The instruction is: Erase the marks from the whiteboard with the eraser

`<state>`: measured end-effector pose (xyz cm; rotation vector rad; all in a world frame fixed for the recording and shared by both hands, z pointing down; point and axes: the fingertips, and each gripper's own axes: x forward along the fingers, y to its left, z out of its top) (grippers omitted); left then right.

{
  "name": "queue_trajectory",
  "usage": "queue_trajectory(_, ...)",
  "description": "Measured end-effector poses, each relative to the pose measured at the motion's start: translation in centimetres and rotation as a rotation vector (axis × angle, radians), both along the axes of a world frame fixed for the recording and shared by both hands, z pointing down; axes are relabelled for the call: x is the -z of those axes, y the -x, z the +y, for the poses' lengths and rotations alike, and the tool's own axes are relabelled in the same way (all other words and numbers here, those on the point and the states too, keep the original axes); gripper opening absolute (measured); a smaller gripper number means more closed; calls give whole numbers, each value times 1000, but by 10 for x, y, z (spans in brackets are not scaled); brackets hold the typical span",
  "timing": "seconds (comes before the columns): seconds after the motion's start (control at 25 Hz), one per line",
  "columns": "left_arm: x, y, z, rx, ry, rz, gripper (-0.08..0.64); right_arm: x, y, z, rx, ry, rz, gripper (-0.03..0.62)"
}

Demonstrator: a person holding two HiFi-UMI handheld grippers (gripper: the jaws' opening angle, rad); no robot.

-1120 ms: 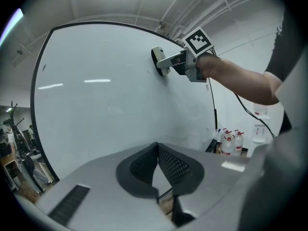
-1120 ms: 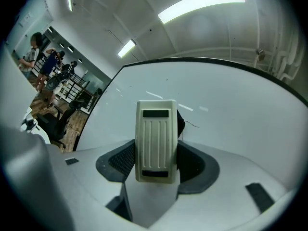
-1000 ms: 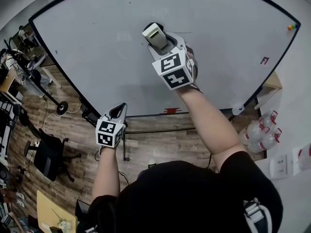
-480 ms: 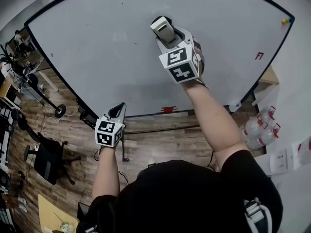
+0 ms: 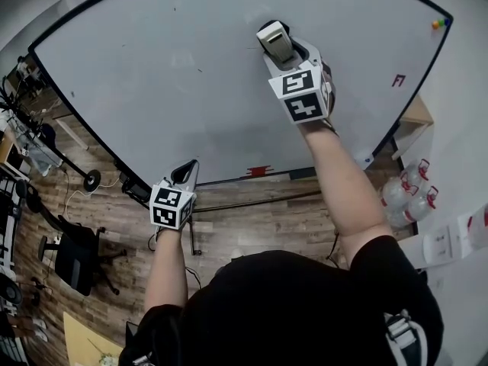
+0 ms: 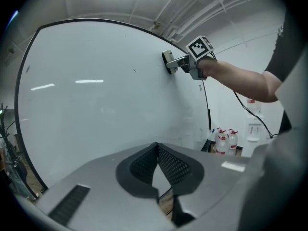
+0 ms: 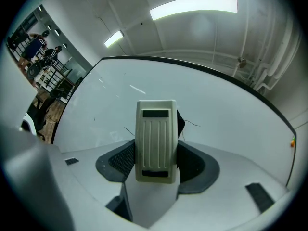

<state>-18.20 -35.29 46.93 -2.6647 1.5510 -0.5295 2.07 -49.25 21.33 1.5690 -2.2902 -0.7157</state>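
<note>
A large whiteboard (image 5: pixel 183 75) fills the upper half of the head view. My right gripper (image 5: pixel 280 48) is shut on a beige ribbed eraser (image 5: pixel 274 41), which is pressed against the upper middle of the board. In the right gripper view the eraser (image 7: pixel 155 141) stands upright between the jaws, with thin dark marks (image 7: pixel 192 124) just beside it on the whiteboard (image 7: pixel 226 124). My left gripper (image 5: pixel 185 175) hangs low by the board's bottom edge, jaws closed on nothing (image 6: pixel 156 165). The left gripper view shows the eraser (image 6: pixel 168 61) on the whiteboard (image 6: pixel 96 105).
A red mark (image 5: pixel 397 80) and coloured magnets (image 5: pixel 438 24) sit near the board's right edge. The board's wheeled stand (image 5: pixel 91 180) and an office chair (image 5: pixel 72 261) are on the wooden floor at left. Water bottles (image 5: pixel 404 197) stand at right.
My right gripper has carried the eraser rightward and slightly up across the board. The left gripper has stayed where it was.
</note>
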Motion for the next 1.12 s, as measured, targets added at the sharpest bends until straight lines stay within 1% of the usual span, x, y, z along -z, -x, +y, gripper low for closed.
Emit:
queue_trajectory(0.4,3,-19,-5,-33,-3,-23,12,-12,-67,-12,-81,38,-59,249)
queue_trajectory(0.64,4,-30,-7,-49,-4,-32,12,-16,-96,-18,-85,87,-125,247)
queue_trajectory(0.76,2,-31,-8,-52,-2,-37,12,-16,-101,-20,-92,116,-129,247)
queue_trajectory(0.88,1,-29,-7,-51,-1,-33,12,-15,-98,-21,-112,133,-113,247)
queue_trajectory(1.0,0,-28,-7,-46,0,-25,12,-15,-95,-23,-141,136,-96,245)
queue_trajectory(1.12,-4,-25,-6,-40,4,-18,12,-16,-90,-23,-150,141,-85,245)
